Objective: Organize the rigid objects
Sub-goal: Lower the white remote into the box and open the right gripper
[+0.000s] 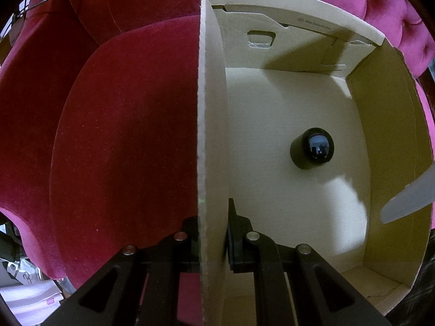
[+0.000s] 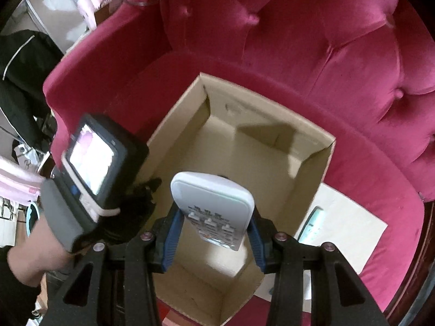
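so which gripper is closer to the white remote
Right. The right gripper has its fingers shut on the white remote above the cardboard box; the left gripper is clamped on the box's side wall.

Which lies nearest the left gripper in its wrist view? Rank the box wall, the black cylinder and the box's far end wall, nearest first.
From the left gripper:
1. Box wall: pinched between the jaws.
2. Black cylinder: on the box floor, ahead and to the right.
3. Far end wall: beyond the cylinder, at the back of the box, with a cut-out slot.
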### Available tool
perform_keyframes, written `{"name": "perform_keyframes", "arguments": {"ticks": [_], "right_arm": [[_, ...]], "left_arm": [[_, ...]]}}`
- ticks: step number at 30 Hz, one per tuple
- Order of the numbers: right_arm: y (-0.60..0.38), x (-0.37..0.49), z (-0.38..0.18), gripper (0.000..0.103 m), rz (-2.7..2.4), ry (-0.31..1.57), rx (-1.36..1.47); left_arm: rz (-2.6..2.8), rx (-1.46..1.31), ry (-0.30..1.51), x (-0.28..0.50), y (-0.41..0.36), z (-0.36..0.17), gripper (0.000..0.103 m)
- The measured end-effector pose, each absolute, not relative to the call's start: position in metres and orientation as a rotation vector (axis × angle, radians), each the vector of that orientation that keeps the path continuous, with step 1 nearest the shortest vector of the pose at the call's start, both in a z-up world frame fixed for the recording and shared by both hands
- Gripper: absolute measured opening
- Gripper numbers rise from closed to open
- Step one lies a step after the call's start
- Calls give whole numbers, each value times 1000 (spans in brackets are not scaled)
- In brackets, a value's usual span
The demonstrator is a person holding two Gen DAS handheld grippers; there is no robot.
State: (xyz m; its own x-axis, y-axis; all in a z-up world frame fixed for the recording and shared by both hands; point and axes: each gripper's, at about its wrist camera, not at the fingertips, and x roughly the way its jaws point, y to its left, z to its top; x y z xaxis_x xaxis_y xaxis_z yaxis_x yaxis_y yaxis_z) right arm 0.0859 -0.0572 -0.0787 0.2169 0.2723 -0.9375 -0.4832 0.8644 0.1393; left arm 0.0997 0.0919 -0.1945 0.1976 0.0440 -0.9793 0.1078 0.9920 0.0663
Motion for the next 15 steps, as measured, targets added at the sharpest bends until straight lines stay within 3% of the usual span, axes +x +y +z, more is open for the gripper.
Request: {"name": "perform_keyframes", "arguments": {"ticks": [15], "right_arm": [[-46, 91, -163, 48, 514, 1427, -202]], "left_arm": [[-45, 123, 1369, 99, 96, -193, 12]]}}
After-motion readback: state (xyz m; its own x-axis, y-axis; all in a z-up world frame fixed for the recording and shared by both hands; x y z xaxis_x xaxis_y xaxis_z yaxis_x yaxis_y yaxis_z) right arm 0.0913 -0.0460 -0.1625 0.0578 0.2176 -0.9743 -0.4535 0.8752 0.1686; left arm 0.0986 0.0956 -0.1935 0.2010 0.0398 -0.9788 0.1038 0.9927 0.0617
